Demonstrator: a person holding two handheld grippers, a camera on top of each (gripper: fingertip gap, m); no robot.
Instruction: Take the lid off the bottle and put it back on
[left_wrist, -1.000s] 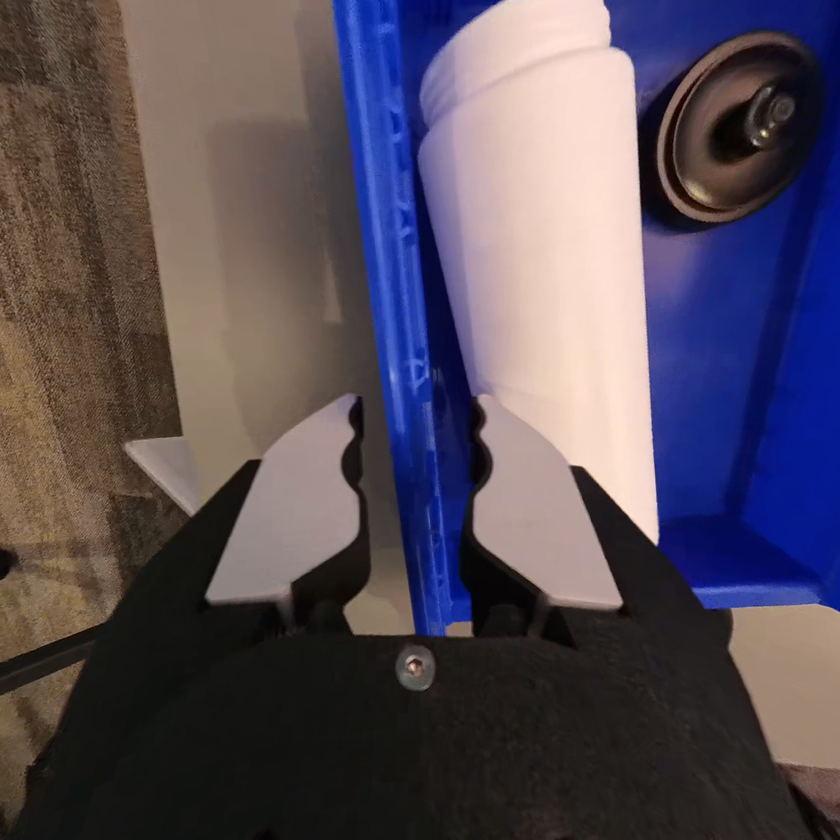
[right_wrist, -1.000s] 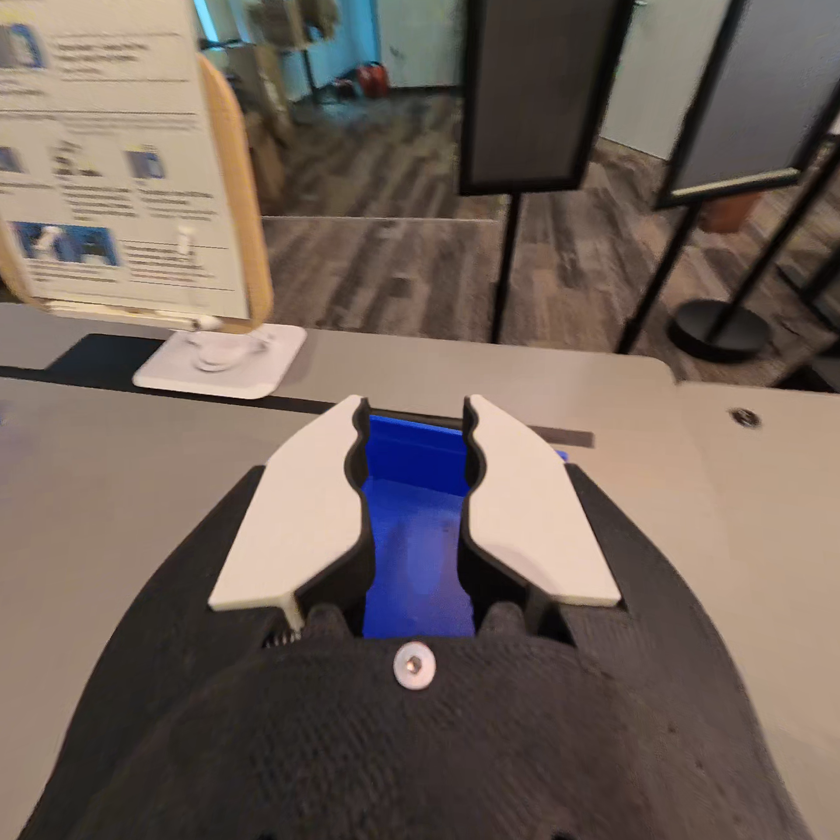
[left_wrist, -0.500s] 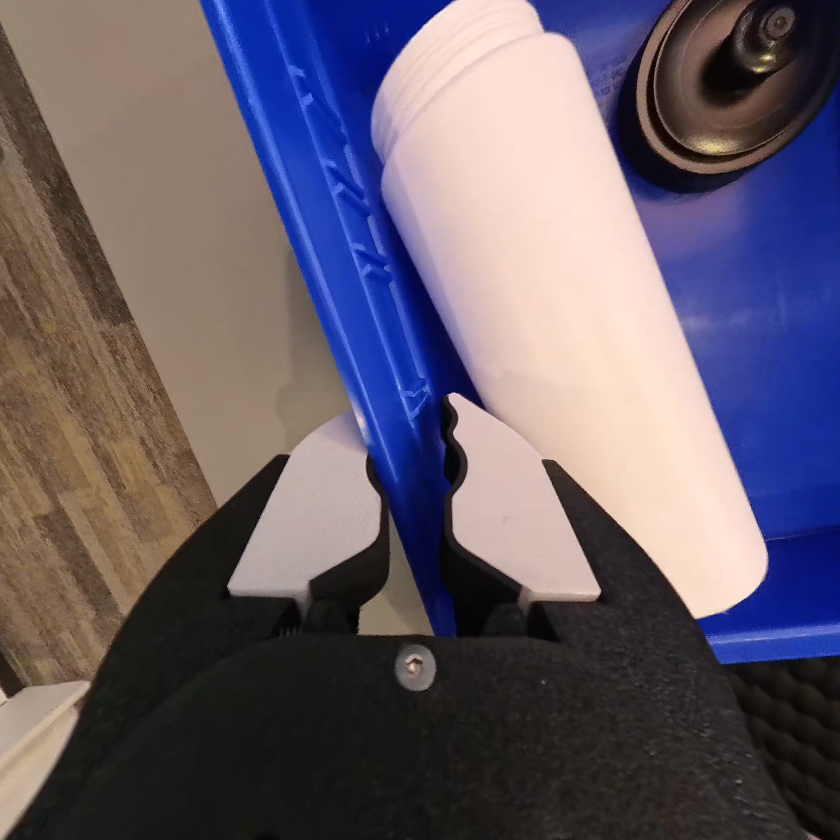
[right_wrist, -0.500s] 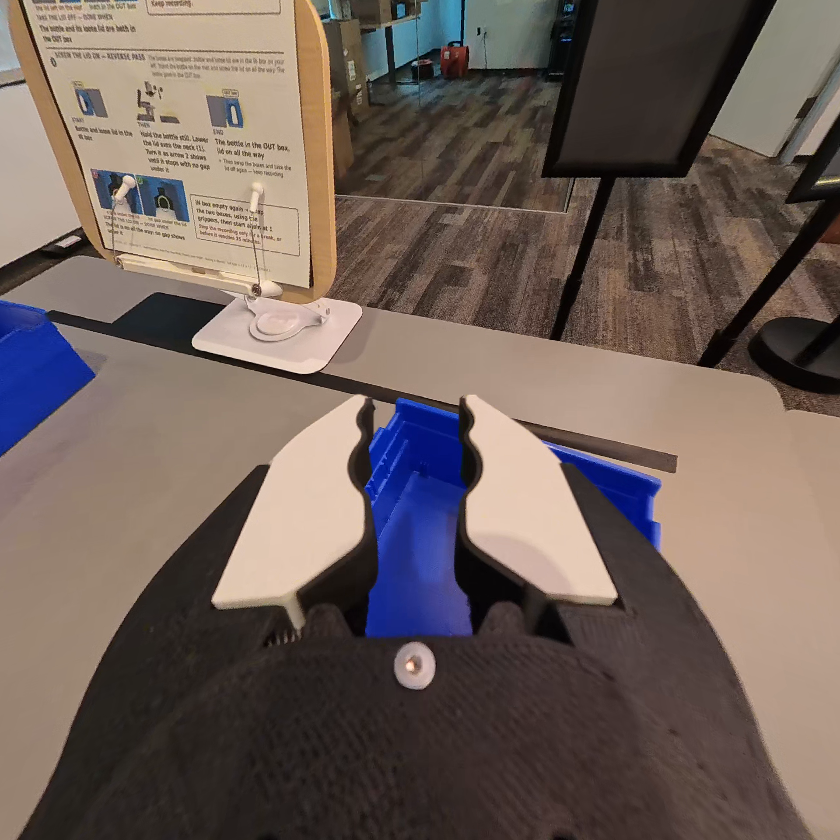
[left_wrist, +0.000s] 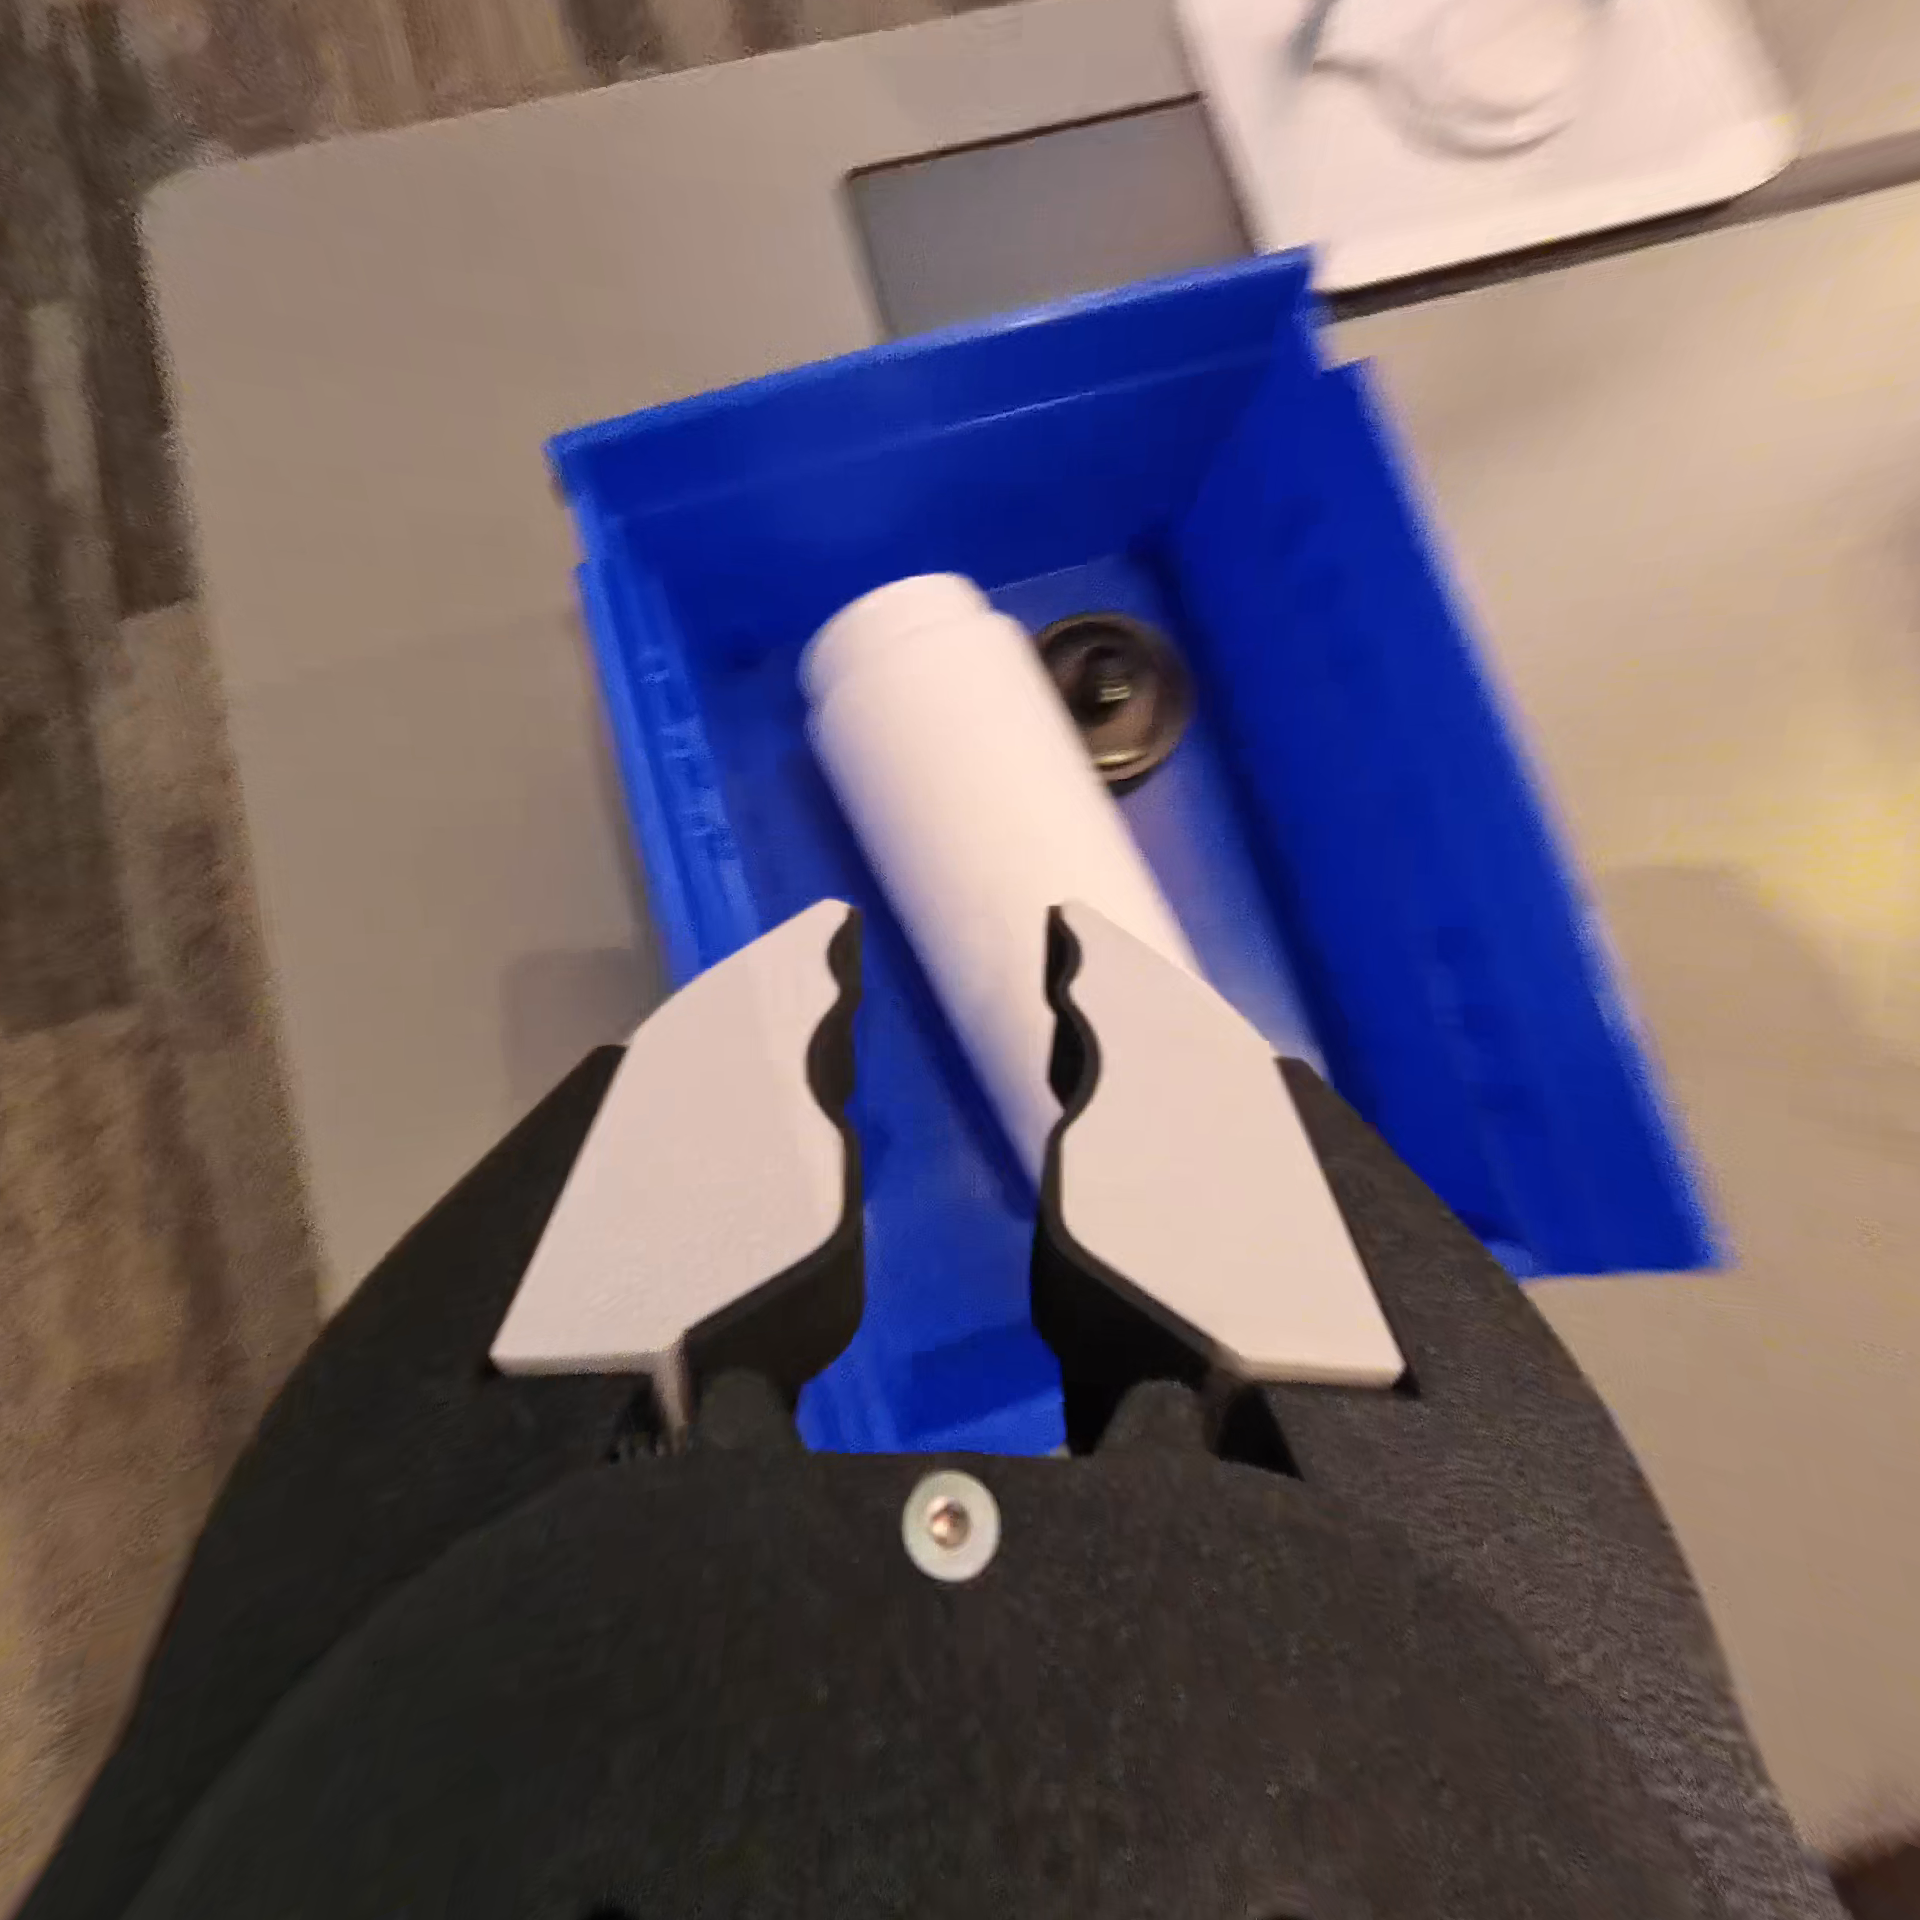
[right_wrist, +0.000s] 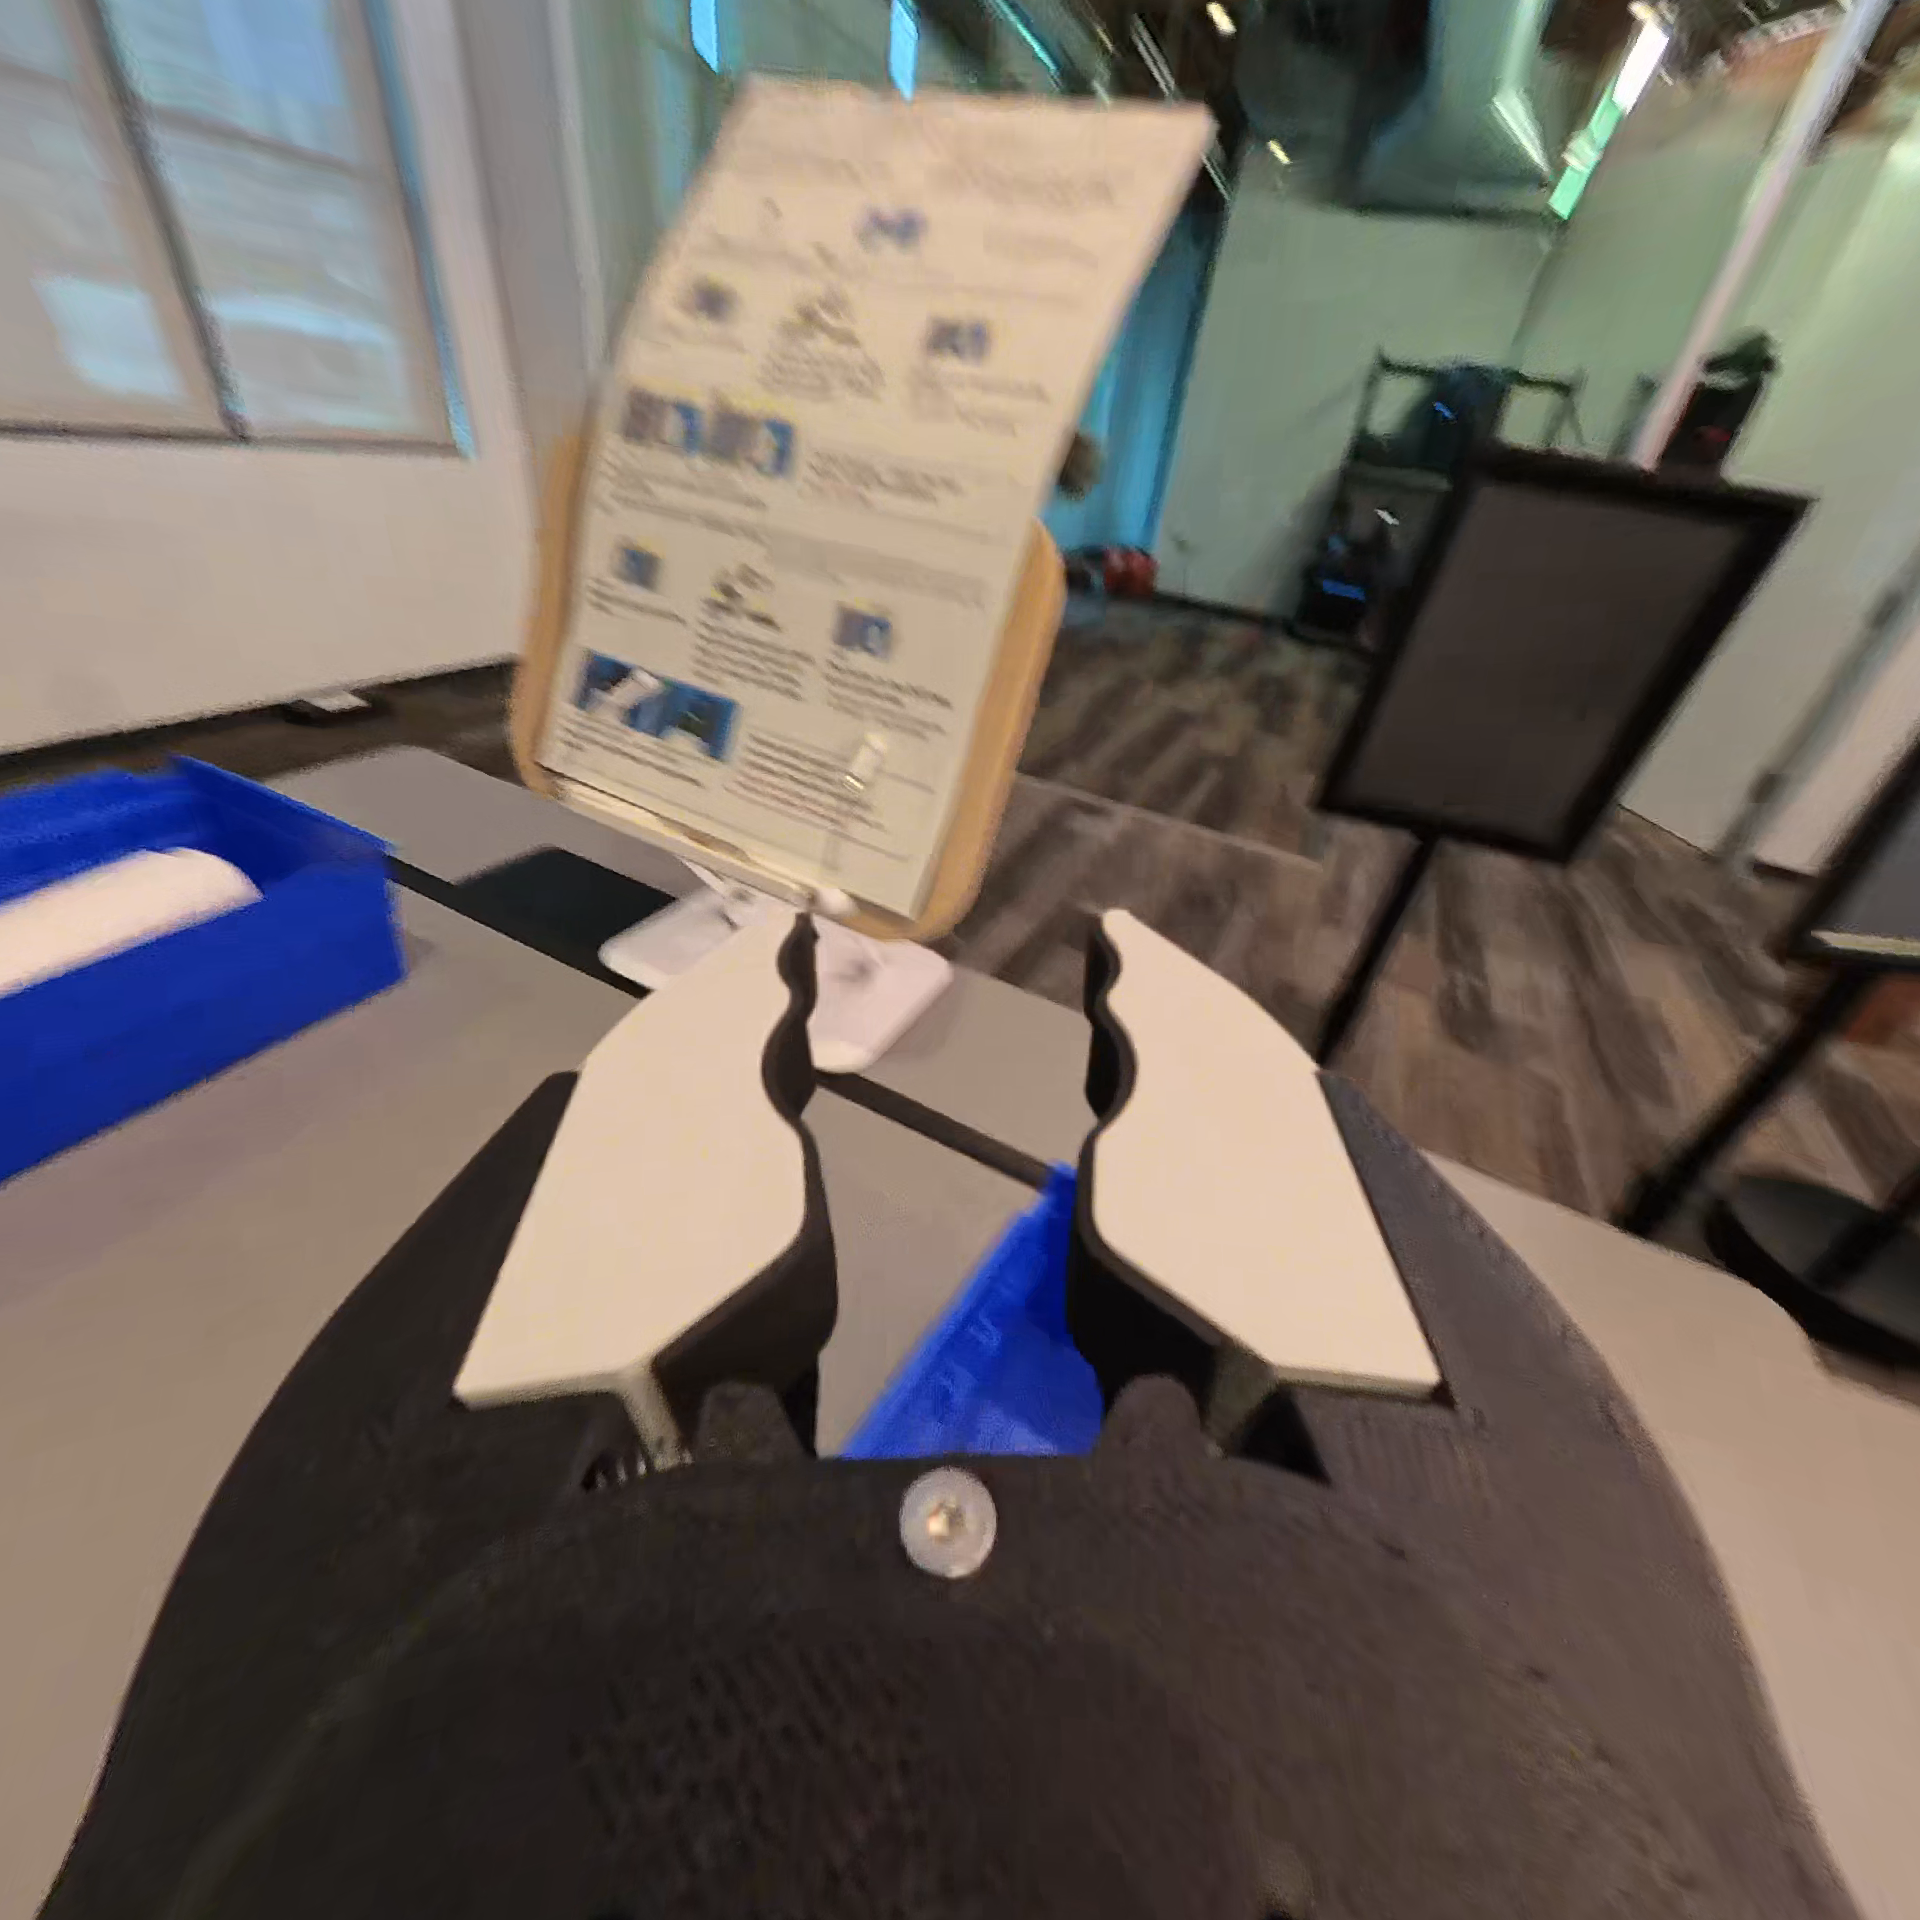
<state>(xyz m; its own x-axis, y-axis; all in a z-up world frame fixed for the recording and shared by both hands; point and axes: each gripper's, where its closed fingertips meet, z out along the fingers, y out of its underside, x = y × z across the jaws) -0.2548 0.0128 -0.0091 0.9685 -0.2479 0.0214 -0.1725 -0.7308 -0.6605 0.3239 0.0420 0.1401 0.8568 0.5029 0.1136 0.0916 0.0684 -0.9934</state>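
Your left gripper (left_wrist: 951, 940) hovers parted and empty over the lidless white plastic bottle (left_wrist: 966, 800) lying toward 12 o'clock in the blue plastic bin (left_wrist: 1382, 831), the dark round lid (left_wrist: 1127, 698) at its 1 o'clock, while your right gripper (right_wrist: 945, 961) hangs wide and empty, so recapping remains.

The left gripper (left_wrist: 951, 925) points forward and downward, its black body filling the lower part of its wrist view. Its two pale grey fingers (left_wrist: 717, 1153) stand parted, with a clear gap between the scalloped inner edges, and nothing is clamped between them. The right gripper (right_wrist: 945, 935) is held more level, aimed outward. Its fingers (right_wrist: 665, 1195) are spread wider than those of the left unit and also grip nothing. On each gripper a single screw sits at the centre of the body, behind the finger roots. Neither gripper appears in the other's view.
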